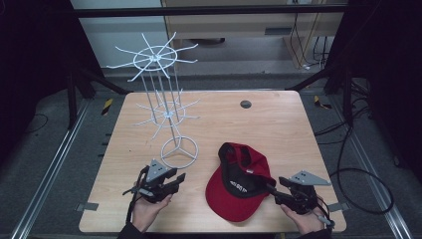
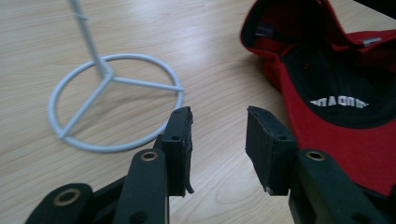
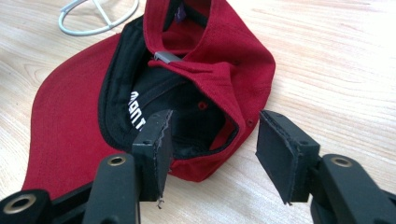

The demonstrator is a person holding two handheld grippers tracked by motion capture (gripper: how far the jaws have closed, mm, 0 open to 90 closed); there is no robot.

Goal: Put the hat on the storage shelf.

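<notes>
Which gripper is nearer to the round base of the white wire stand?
Left. The left gripper is just below the base ring, apart from it. The right gripper is beyond the red cap.

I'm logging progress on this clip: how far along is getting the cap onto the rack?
Nothing looks done yet: the red cap lies upside down on the table, apart from the white wire rack. In hand: the right hand-held gripper is open with the cap's rim between its jaws, not pinched; the left hand-held gripper is open and empty between rack base and cap. Still left: gripping, lifting and probably hanging the cap.
</notes>
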